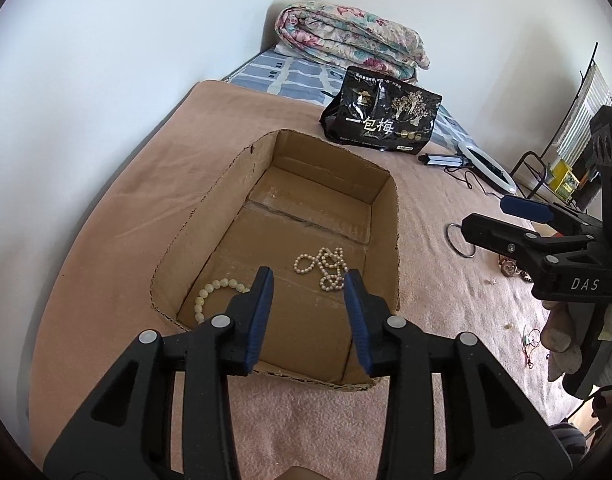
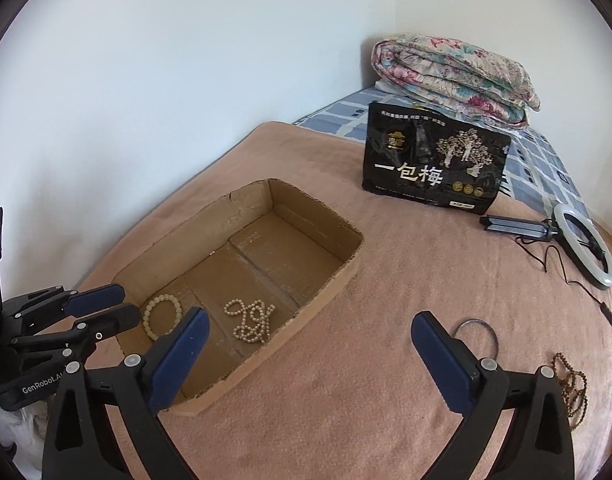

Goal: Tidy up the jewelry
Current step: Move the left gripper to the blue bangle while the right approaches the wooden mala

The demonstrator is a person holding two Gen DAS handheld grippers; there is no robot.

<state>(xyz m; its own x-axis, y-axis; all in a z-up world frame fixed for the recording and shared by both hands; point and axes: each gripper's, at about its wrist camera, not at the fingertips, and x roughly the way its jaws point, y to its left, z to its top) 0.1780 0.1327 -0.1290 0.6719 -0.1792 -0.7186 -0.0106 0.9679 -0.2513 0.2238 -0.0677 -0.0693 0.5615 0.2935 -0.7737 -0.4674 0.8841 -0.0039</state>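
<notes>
Right wrist view puts the metal bangle [image 2: 477, 338] just beyond your right gripper [image 2: 311, 330], its jaws wide and empty, nearer than your open left gripper [image 1: 308, 278].

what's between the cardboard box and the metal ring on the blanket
Only bare pink blanket lies between the cardboard box and the metal ring, seen best in the right wrist view.

a pink-blanketed bed [image 2: 386, 360] carries a cardboard box [image 2: 330, 292], black bag [image 2: 434, 160], ring light [image 2: 586, 248], metal ring [image 2: 480, 338] and folded quilt [image 2: 458, 76].

Pearl necklace [image 2: 251, 321] and bead bracelet [image 2: 161, 316] lie in cardboard box [image 2: 338, 280]; ring [image 2: 479, 338] outside.
</notes>
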